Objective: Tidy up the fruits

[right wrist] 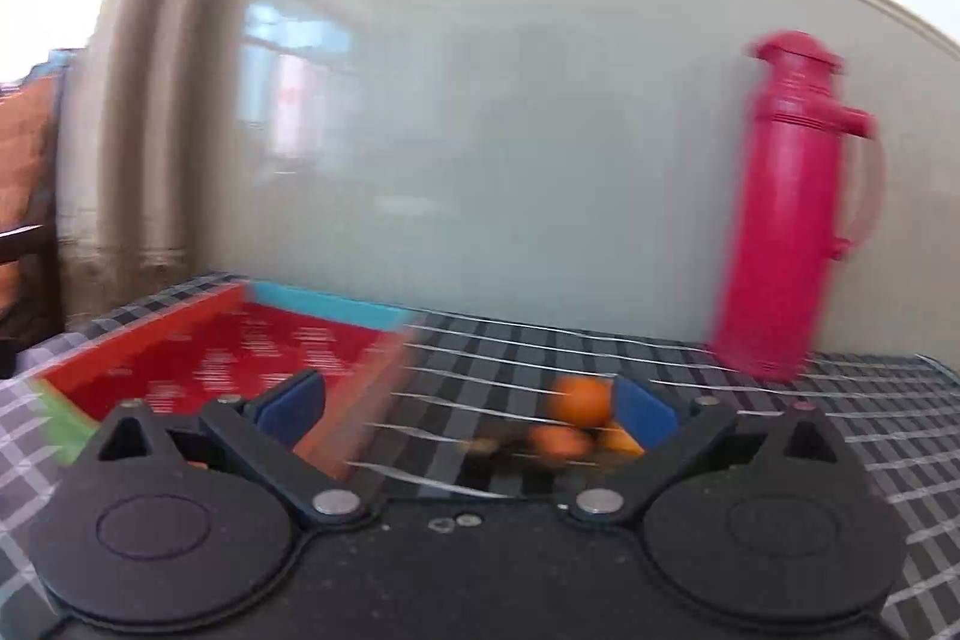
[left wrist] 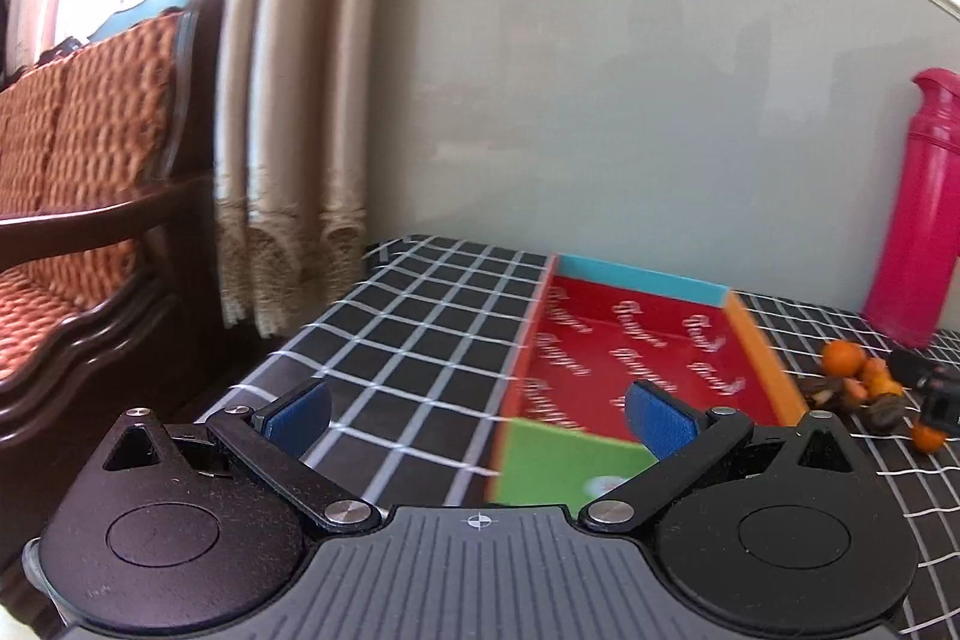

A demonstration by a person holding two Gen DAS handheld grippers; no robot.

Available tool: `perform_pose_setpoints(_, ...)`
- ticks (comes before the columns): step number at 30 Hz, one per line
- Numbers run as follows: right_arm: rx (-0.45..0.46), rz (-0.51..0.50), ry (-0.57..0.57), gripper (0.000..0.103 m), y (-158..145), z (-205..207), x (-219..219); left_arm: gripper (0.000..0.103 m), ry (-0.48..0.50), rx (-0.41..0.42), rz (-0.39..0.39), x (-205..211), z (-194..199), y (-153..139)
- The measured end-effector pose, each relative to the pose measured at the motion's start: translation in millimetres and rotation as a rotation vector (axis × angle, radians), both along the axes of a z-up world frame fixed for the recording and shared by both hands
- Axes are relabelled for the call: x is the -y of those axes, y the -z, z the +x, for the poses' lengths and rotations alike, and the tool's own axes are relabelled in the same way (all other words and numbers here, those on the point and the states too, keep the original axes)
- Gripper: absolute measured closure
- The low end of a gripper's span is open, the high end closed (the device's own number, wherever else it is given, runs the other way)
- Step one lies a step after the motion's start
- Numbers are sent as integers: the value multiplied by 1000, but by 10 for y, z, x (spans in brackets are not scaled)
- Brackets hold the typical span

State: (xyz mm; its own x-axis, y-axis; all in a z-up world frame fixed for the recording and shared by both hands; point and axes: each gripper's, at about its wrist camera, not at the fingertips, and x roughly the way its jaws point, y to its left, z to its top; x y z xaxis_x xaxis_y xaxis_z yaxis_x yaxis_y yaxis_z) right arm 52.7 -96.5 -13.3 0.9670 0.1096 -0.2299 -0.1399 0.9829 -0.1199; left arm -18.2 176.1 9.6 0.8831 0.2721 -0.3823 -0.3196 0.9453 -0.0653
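Note:
A shallow red tray [left wrist: 630,334] with blue, orange and green rims lies on the black checked tablecloth. My left gripper [left wrist: 480,409] is open over the tray's near-left corner, nothing between its blue pads [left wrist: 300,415]. A small heap of oranges [left wrist: 846,358] and dark brown fruits [left wrist: 885,409] lies right of the tray. In the blurred right wrist view my right gripper [right wrist: 474,409] is open wide. The tray's orange rim [right wrist: 366,400] stands between its fingers, and the oranges [right wrist: 579,400] sit just inside its right pad [right wrist: 645,412], untouched.
A tall pink flask [right wrist: 786,220] stands at the back right against the grey wall panel. A dark object [left wrist: 936,394] lies beside the fruit heap. The table's left edge [left wrist: 288,340] drops toward a curtain [left wrist: 288,100] and a wooden sofa [left wrist: 78,196].

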Motion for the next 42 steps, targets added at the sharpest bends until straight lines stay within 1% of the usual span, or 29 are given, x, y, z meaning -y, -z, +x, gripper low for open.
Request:
perform_pose_setpoints(5,-54,76,76,0,-30,81,494,0,71,19,39,335,81,-42)
perform_pose_setpoints(7,-96,102,105,0,-5,123,672,0,86,15,59,471,114,-52)
perform_pose_setpoints(10,-152,138,143,0,38,179,908,0,119,20,53,652,171,-63)
perform_pose_setpoints(11,-142,144,160,0,36,160,991,0,132,20,55,721,186,-63)
perform_pose_setpoints(15,-94,59,255,0,58,90,1153,0,202,36,73,1037,233,-64)
perform_pose_setpoints(19,-94,9,327,0,77,67,1347,0,258,37,93,1333,298,-43)
perform_pose_setpoints(22,-94,19,377,0,56,71,1545,0,292,29,107,1501,350,-30)
perform_pose_setpoints(27,-107,53,406,0,54,19,1776,0,337,6,76,1711,424,-17)
perform_pose_setpoints(34,-99,41,431,0,70,-75,1959,0,401,-25,66,2063,515,72)
perform_pose_setpoints(38,-102,53,458,0,81,-122,2111,0,424,-28,66,2234,563,102)
perform_pose_setpoints(42,-102,50,482,0,100,-160,2236,0,449,-47,46,2356,652,131)
